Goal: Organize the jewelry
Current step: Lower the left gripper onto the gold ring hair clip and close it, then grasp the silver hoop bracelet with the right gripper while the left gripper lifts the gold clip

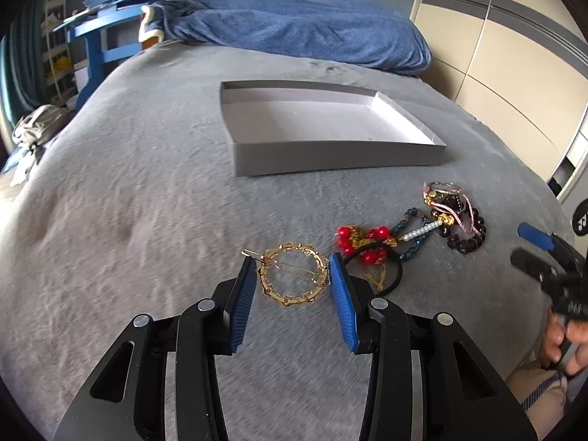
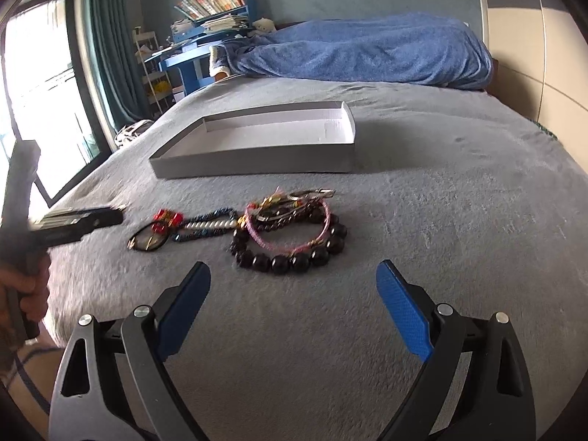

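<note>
Left wrist view: gold ring-shaped hair clip lies flat on the grey bedspread, directly between the blue pads of the left gripper. Jaws stand apart, one pad on each side of the clip; the left pad seems to touch its rim, the right pad sits just beside it. No grip on it yet.

Just right of the clip: red bead cluster with gold chain, lying over a black elastic loop. Beyond that, a blue beaded strand crossed by a short row of white pearls. Farthest right, dark bead bracelet with a pink cord bracelet and small metal pieces piled on top.

Right wrist view: right gripper hovers above the bedspread, jaws wide apart, nothing between them. Dark bead bracelet lies just ahead of the pads, pink cord bracelet on it.

Grey shallow box sits beyond the jewelry, well apart from it, white interior holding nothing. Blue blanket is bunched at the far end of the bed.
</note>
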